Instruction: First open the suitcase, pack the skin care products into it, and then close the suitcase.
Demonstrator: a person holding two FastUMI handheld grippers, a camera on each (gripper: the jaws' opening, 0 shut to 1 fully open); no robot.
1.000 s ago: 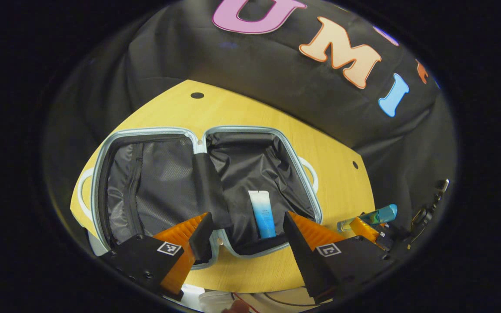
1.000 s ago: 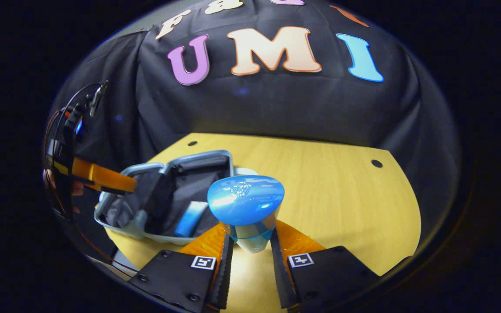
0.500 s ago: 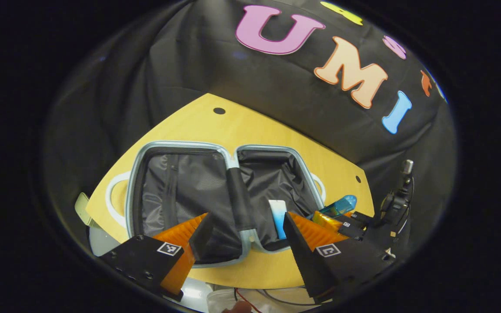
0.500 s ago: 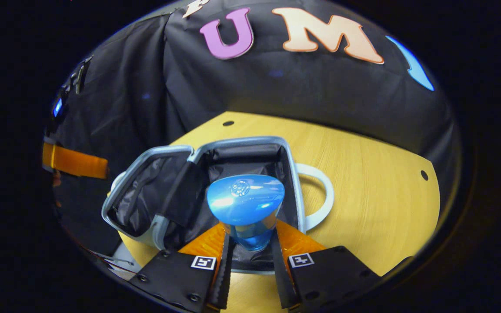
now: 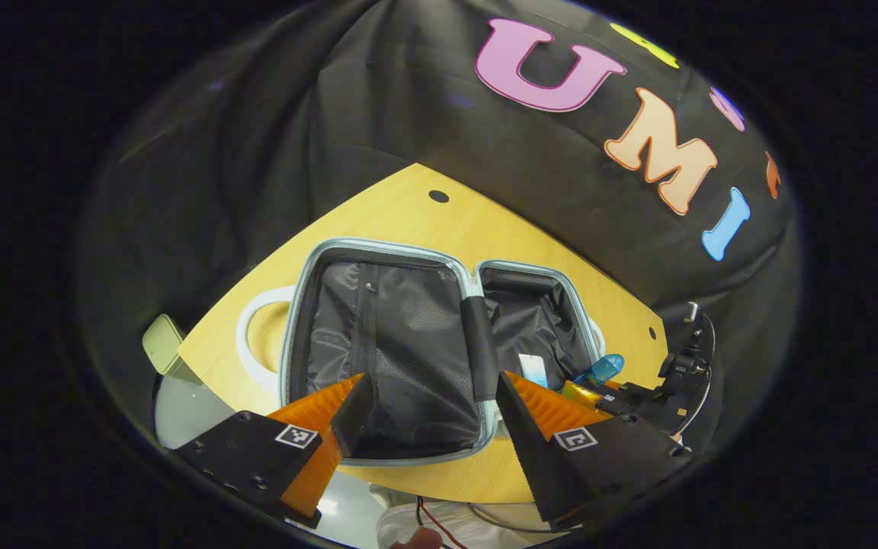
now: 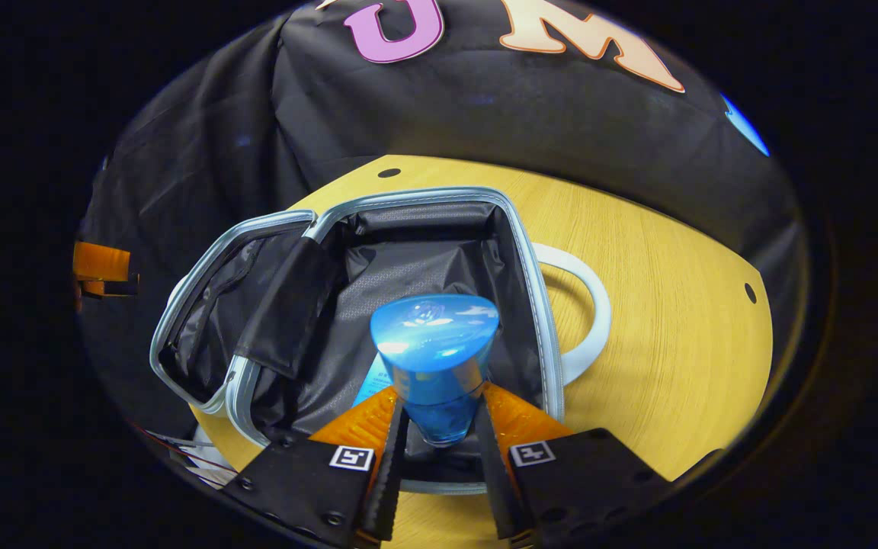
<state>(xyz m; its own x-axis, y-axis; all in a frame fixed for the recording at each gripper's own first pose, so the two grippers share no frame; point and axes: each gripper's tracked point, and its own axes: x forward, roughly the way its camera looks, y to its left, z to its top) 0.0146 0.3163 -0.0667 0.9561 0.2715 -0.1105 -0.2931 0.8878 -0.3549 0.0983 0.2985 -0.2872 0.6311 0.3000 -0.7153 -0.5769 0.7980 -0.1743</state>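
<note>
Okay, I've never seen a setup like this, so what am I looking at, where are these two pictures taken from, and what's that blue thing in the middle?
There is no robot here: a person holds a two-finger gripper in each hand, and each gripper carries a fisheye camera looking along its own fingers.

In the right gripper view, the right gripper is shut on a blue bottle and holds it over an open suitcase that lies on a yellow wooden table. A blue-and-white tube already lies inside.

In the left gripper view, the left gripper is open and holds nothing. The same suitcase lies ahead of it, with the tube and the bottle at its right half.
</note>
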